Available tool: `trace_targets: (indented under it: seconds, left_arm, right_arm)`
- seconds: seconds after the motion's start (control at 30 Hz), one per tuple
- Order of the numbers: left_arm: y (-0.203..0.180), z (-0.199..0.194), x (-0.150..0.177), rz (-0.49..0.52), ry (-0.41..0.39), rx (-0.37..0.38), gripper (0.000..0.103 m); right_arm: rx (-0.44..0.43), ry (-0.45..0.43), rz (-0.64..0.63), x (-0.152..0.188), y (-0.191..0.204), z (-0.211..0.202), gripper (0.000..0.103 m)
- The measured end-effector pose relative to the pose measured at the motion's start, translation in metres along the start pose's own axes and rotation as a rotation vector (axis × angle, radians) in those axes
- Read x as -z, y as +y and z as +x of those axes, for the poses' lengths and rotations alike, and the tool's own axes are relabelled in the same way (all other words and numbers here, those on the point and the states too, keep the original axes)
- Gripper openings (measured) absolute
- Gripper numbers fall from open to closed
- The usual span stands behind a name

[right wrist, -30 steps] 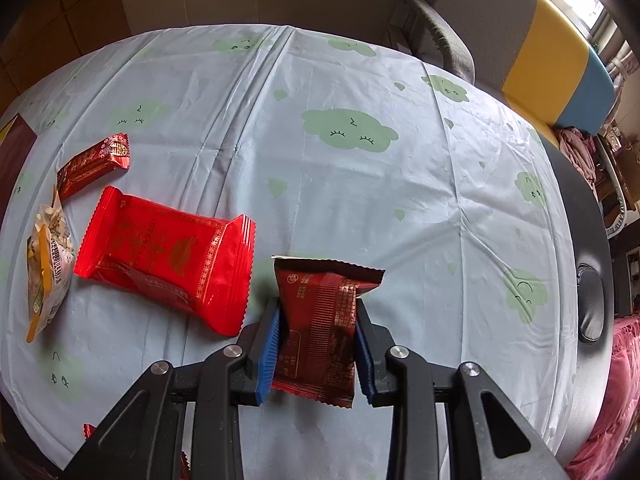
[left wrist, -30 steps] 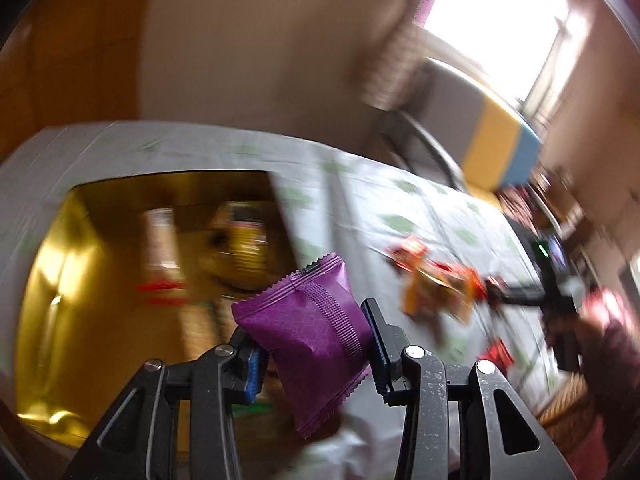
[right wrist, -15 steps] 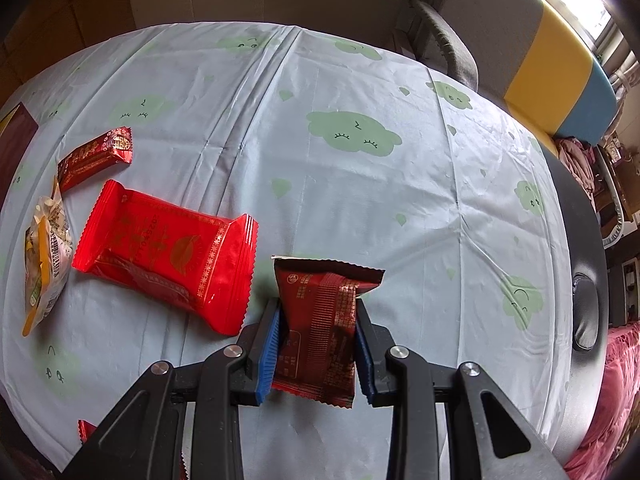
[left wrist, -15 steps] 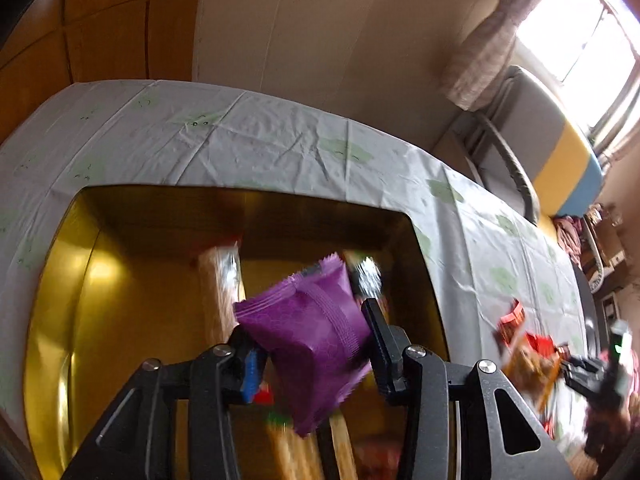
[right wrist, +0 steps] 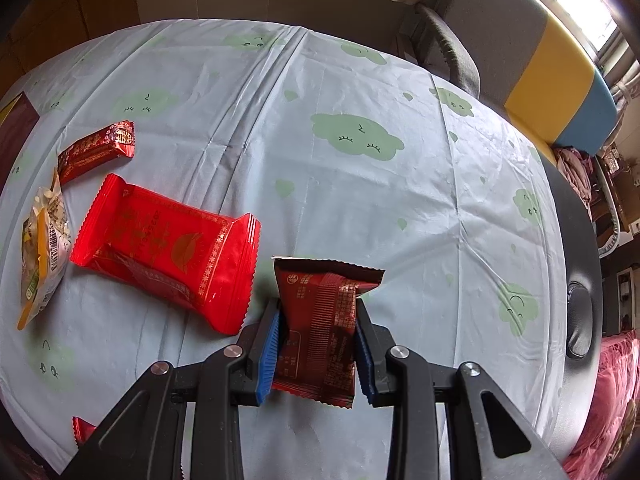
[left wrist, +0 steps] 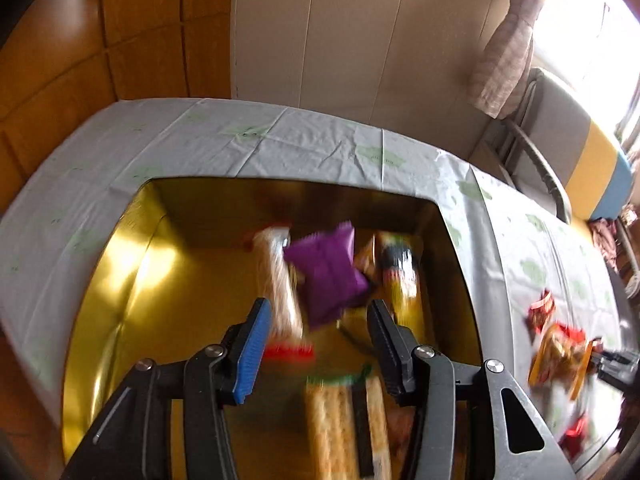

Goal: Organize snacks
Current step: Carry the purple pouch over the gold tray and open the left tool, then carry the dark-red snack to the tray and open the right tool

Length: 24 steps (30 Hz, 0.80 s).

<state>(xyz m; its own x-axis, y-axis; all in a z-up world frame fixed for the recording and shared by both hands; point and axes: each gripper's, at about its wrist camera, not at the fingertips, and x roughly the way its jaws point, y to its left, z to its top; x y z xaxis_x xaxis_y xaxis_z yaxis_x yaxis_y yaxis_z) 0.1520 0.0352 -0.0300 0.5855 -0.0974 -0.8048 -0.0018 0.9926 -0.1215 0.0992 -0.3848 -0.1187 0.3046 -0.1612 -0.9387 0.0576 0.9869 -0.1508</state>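
Daylight from window point(left wrist: 592, 20) upper right, blown out; left view motion-blurred; fisheye edges bent, vignetted.

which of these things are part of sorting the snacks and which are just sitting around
Part of the job:
- gold metal tin
- purple foil snack packet
- dark red foil packet
- bright red wrapped packet
- small dark red bar
- clear yellow-edged snack bag

Just around:
- cloud-print tablecloth
- grey, yellow and blue chair

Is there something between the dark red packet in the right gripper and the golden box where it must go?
In the right wrist view, the dark red packet would cross the bright red packet lying toward the golden box.
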Motion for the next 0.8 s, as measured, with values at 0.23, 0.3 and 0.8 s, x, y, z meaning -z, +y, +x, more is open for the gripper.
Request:
trace_targets:
  seconds: [0.23,0.3,0.8]
  left_arm:
    - [-0.005,-0.033,0.039,0.022,-0.043,-0.025,0.056]
    - [-0.006,-0.043,0.047,0.033,-0.052,-0.028,0.056]
    - [-0.001,-0.069,0.077,0.061,-0.093,-0.066,0.058]
  right_arm:
    - [0.022,-0.007,-0.014,0.002,0.005,-0.002,0.034]
    - [0.025,-0.008,-0.016,0.003,0.005,-0.003,0.034]
    - [0.031,-0.013,-0.024,0.003,0.006,-0.003,0.033]
